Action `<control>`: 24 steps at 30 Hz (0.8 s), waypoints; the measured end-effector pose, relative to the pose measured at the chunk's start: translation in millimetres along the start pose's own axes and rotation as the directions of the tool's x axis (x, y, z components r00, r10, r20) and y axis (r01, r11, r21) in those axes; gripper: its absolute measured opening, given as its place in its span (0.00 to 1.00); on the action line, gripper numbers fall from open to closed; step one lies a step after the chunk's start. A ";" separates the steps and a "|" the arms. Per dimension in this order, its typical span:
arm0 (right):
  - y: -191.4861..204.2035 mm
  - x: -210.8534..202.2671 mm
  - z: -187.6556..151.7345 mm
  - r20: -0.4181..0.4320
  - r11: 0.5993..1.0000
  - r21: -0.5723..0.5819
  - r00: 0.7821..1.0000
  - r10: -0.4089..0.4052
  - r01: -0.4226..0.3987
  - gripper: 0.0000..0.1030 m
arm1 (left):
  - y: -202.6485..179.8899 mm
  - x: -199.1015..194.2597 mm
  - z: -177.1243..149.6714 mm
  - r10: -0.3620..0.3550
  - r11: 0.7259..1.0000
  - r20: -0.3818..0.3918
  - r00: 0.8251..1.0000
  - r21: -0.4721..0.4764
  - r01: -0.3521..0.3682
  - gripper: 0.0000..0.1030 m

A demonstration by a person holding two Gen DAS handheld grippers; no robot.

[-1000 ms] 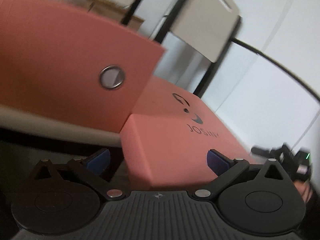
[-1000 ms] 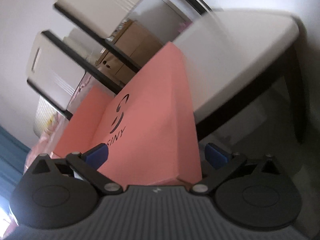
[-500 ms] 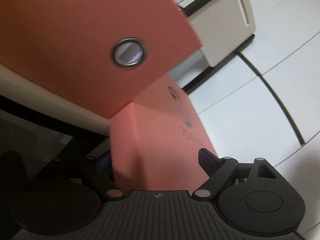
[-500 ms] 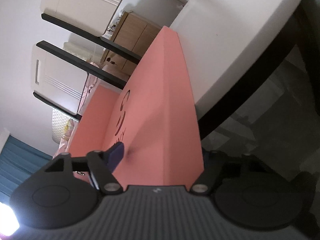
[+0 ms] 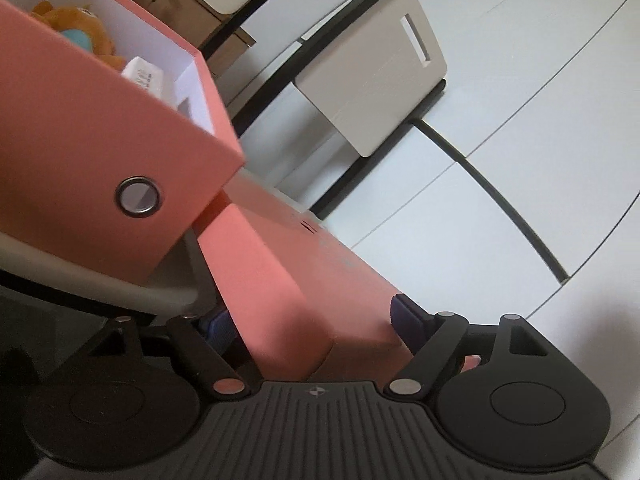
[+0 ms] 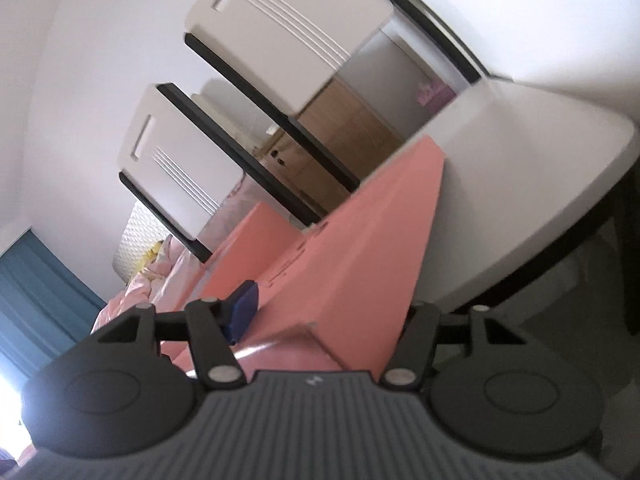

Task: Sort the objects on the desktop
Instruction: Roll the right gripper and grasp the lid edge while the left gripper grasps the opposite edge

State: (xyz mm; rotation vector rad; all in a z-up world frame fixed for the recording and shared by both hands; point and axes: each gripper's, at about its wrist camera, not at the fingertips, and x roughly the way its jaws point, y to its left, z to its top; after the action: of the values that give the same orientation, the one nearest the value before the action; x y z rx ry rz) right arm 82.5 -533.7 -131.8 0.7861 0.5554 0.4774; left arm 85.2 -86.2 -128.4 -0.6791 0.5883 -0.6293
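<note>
Between the blue-padded fingers of both tools sits a flat salmon-pink cardboard lid (image 5: 280, 280), matte and sharp-edged, tilted on its side. The left gripper (image 5: 316, 322) is clenched on one end of the lid, one pad above it and one below. The right gripper (image 6: 324, 316) clamps the other end (image 6: 360, 248), though only its left pad (image 6: 244, 310) shows; the other is hidden behind the cardboard.

Only the left wrist view shows the open salmon-pink cardboard storage box (image 5: 80, 152), with a white lining and a round metal grommet (image 5: 138, 196) in its front wall, resting on the pale table (image 5: 100, 284). Inside lie an orange plush toy (image 5: 76, 30) and a small white packet (image 5: 142, 74).

Only the right wrist view shows faint dark lettering on the lid's face, two cream chair backs (image 6: 288, 24) with slotted handles, a wooden cabinet (image 6: 340, 140) and a blue curtain (image 6: 32, 288).
</note>
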 end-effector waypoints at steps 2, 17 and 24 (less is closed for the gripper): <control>4.6 -5.8 0.2 0.005 1.000 0.000 1.000 -0.015 0.015 0.60 | 1.3 -0.8 0.5 -0.005 1.000 -0.009 1.000 -0.002 0.005 0.81; 63.6 -38.9 12.1 0.112 0.999 -0.039 0.993 0.023 -0.019 0.60 | -37.1 -38.0 31.9 -0.076 0.991 0.097 0.992 0.115 0.065 0.81; 116.6 -23.7 30.4 0.126 0.992 -0.102 0.988 0.092 -0.080 0.60 | -46.7 -74.8 62.4 -0.084 0.988 0.215 0.973 0.147 0.053 0.81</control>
State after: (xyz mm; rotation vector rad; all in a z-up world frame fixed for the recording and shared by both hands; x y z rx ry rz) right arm 61.1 -491.6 -18.5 0.7448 0.3754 0.5245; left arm 61.9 -39.2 -34.0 -0.6288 0.3122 -0.6439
